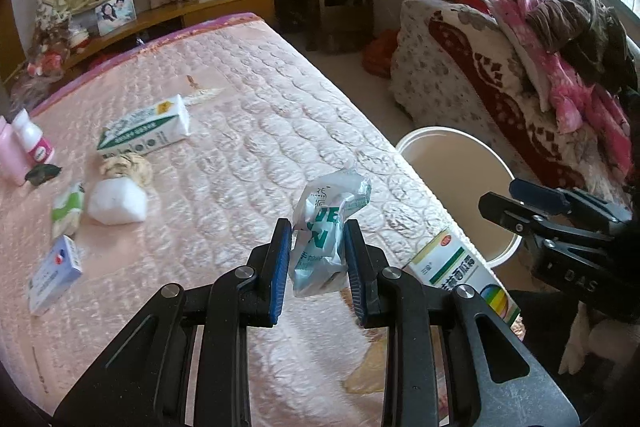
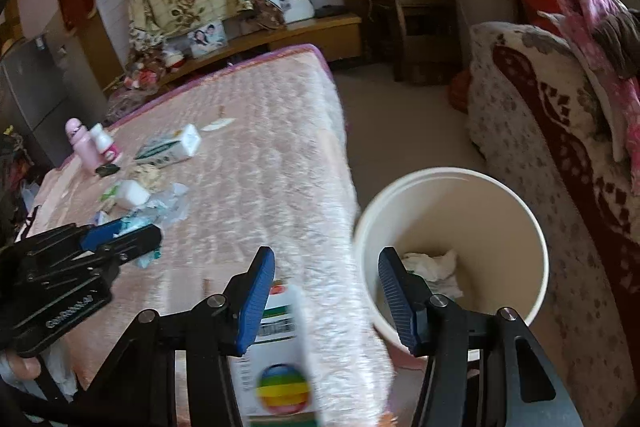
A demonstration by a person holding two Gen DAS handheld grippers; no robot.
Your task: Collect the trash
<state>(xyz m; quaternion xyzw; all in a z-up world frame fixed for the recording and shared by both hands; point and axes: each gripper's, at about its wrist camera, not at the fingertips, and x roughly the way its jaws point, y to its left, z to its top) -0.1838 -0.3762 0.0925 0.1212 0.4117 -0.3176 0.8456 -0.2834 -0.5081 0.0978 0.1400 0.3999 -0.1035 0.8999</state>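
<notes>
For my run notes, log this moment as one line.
left gripper: shut on plastic wrapper | right gripper: open, nothing held | bucket: holds crumpled paper

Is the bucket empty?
No. The bucket has crumpled white paper at its bottom; the rest looks bare.

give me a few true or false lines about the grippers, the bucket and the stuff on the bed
1. The left gripper is shut on a crumpled plastic wrapper. True.
2. The bucket is empty. False: white crumpled paper lies in it.
3. The bucket stands on the floor beside the bed. True.
4. The right gripper is clamped on a pink bottle. False: its jaws stand apart, and the pink bottle stands at the far side of the bed.
5. A box with a rainbow circle lies at the bed edge near the right gripper. True.
</notes>
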